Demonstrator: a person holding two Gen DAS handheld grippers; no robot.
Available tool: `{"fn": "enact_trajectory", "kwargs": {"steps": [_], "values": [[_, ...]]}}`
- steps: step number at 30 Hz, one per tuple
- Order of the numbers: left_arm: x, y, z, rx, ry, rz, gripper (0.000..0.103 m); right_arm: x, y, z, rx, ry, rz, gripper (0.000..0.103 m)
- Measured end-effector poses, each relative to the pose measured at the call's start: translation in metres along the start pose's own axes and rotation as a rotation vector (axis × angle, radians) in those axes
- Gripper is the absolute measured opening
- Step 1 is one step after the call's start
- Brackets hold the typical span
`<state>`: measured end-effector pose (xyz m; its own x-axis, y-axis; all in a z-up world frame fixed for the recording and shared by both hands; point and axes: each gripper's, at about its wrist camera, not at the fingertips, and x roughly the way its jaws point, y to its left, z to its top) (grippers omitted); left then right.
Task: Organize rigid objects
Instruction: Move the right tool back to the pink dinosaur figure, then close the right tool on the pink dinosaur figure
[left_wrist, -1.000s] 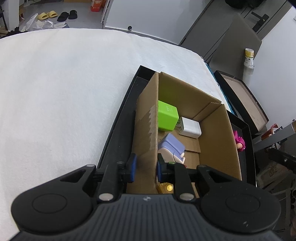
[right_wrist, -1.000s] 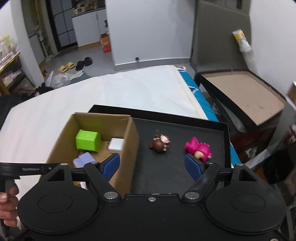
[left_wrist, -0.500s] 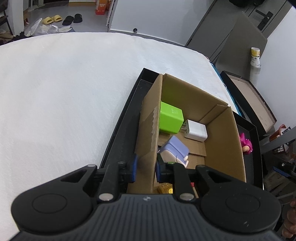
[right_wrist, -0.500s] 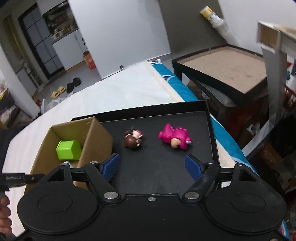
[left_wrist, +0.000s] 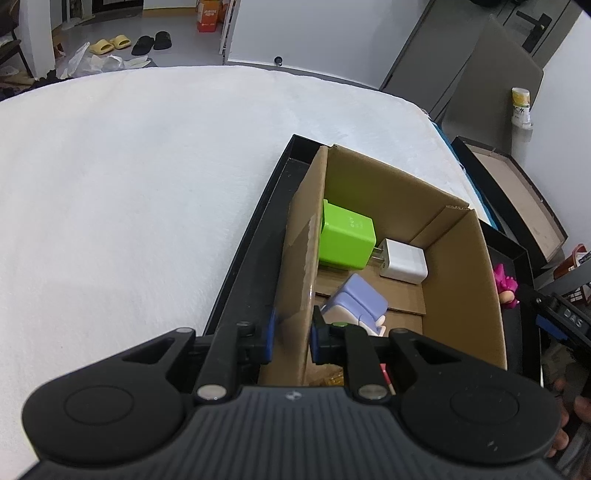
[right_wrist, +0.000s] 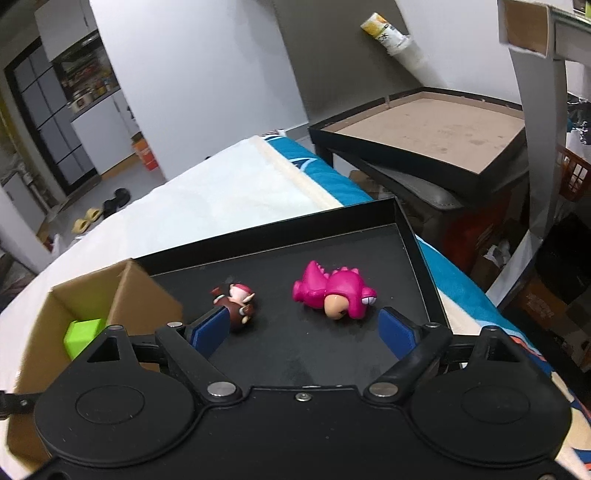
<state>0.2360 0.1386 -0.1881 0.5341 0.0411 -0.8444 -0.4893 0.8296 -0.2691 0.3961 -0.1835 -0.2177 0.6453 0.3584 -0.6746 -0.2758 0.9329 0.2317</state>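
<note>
My left gripper (left_wrist: 293, 334) is shut on the left wall of the cardboard box (left_wrist: 465, 295), one pad on each side of it. Inside the box lie a green charger (left_wrist: 345, 240), a white charger (left_wrist: 402, 260) and a lavender charger (left_wrist: 360, 304). The box stands in a black tray (right_wrist: 369, 218). My right gripper (right_wrist: 303, 328) hovers low over the tray, its jaws opening, with nothing between the pads. A pink dinosaur toy (right_wrist: 334, 290) lies just beyond the tips. A small brown figure (right_wrist: 236, 306) sits beside the left pad.
The tray rests on a white bed cover (left_wrist: 129, 184) near its right edge. Beyond that edge stands a second black tray with a brown board (right_wrist: 432, 129). A bottle (left_wrist: 521, 107) stands by the wall. Slippers (left_wrist: 129, 42) lie on the floor far off.
My right gripper has sunk toward the tray, rolled and swung right from the box to the two toys, and its jaws stand wider. The left gripper keeps its hold on the box wall.
</note>
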Motion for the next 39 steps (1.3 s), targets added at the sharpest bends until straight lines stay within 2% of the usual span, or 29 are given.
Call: {"fn": "enact_trajectory", "kwargs": {"steps": [5,18,30,31,32,33,37,39], "values": [[0.009,-0.004,-0.001,0.023,0.008,0.023,0.017,0.018,-0.003,-0.002,0.021,-0.010,-0.072,0.087],[0.029,-0.004,0.001,0.032,0.031,0.040,0.017,0.068,0.000,-0.004,0.012,0.010,-0.147,0.088],[0.039,-0.007,0.003,0.040,0.048,0.052,0.017,0.083,0.019,-0.006,-0.078,-0.013,-0.270,0.090],[0.038,-0.006,0.003,0.037,0.049,0.050,0.017,0.083,0.018,-0.007,-0.082,-0.014,-0.280,0.088],[0.038,-0.006,0.003,0.034,0.048,0.048,0.017,0.082,0.017,-0.006,-0.079,-0.017,-0.281,0.082],[0.038,-0.005,0.003,0.032,0.048,0.046,0.017,0.080,0.016,-0.007,-0.082,-0.026,-0.284,0.068],[0.037,-0.004,0.002,0.032,0.046,0.039,0.017,0.071,0.015,-0.005,-0.082,-0.020,-0.235,0.068],[0.037,-0.004,0.001,0.033,0.051,0.036,0.017,0.062,0.018,-0.005,-0.096,-0.036,-0.243,0.068]]}}
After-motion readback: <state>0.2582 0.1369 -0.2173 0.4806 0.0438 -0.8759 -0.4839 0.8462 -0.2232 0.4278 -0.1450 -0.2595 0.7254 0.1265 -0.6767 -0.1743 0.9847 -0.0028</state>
